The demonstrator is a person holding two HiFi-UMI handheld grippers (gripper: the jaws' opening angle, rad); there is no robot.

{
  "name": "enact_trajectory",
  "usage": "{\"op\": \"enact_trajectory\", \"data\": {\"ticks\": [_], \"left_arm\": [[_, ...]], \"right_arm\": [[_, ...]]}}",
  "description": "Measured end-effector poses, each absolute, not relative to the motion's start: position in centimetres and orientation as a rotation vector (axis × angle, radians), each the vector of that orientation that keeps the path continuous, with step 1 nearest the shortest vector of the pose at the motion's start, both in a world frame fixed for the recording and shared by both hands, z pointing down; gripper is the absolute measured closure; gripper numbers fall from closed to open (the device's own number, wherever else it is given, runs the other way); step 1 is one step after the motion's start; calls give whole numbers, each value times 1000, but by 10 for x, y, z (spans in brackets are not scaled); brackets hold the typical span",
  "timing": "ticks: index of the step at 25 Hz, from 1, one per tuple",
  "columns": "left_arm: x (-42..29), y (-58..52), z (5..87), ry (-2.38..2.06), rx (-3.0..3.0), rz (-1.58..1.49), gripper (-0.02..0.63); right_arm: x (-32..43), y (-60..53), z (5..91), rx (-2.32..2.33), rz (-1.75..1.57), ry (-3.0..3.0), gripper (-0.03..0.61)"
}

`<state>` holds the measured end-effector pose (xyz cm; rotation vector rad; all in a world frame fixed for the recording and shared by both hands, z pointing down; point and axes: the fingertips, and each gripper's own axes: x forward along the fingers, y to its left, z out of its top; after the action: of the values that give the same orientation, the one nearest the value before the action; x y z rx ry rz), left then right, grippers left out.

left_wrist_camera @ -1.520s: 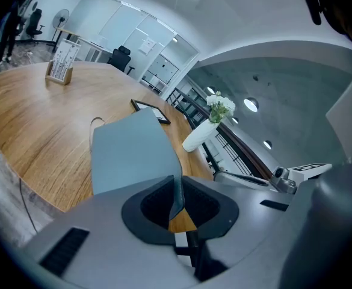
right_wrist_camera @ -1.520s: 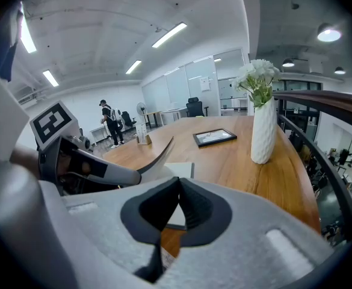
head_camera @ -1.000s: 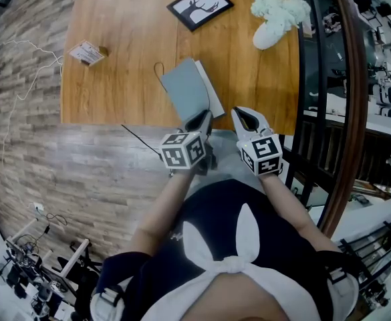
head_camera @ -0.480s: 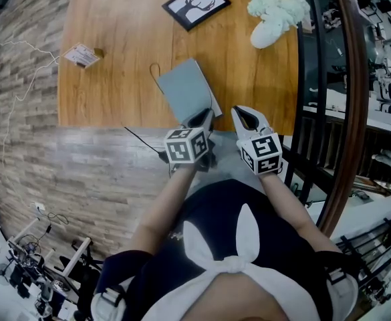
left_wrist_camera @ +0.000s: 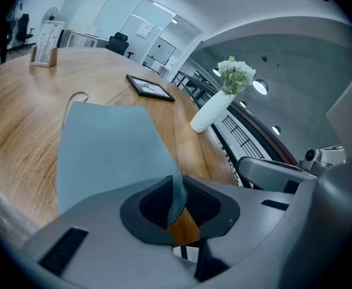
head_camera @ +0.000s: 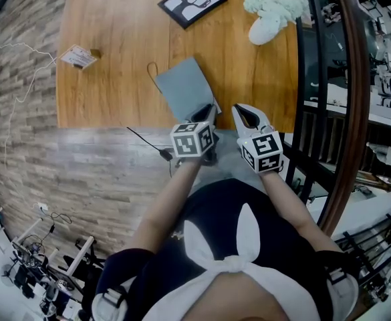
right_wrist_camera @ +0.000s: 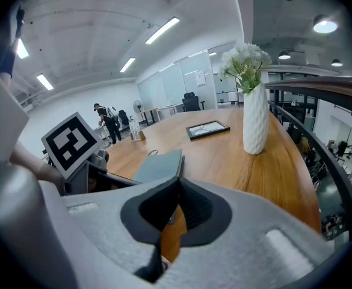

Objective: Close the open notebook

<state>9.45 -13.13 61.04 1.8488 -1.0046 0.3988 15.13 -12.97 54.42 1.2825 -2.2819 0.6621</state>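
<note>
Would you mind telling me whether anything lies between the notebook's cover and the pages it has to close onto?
Nothing visible does. The left tongs pinch the near corner of the grey cover, and it lies low over the pages; the picture frame, vase and card stand sit farther off on the table.

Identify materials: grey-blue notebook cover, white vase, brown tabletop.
Grey-blue notebook cover: likely thin card or plastic, matt; its near corner curls up without creasing.
White vase: probably ceramic, matt; opaque, no sharp highlights.
Brown tabletop: wood or wood veneer, satin; grain lines run along it and soft reflections show.
</note>
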Motion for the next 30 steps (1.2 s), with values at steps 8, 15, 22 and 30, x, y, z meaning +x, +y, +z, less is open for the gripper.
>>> {"op": "enact_trajectory", "data": {"ticks": [8, 15, 22, 30], "left_arm": [[104, -135, 628, -999, 1790, 487, 541], [109, -134, 631, -1032, 1849, 561, 537], [121, -129, 629, -1001, 1980, 716, 480], [132, -116, 615, -767, 2042, 579, 339]], "right_arm": [[150, -128, 545, 1285, 672, -2283, 580], [152, -127, 547, 1289, 676, -2282, 580], [148, -125, 542, 1285, 669, -2288, 580], [145, -121, 538, 1292, 641, -2289, 580]]}}
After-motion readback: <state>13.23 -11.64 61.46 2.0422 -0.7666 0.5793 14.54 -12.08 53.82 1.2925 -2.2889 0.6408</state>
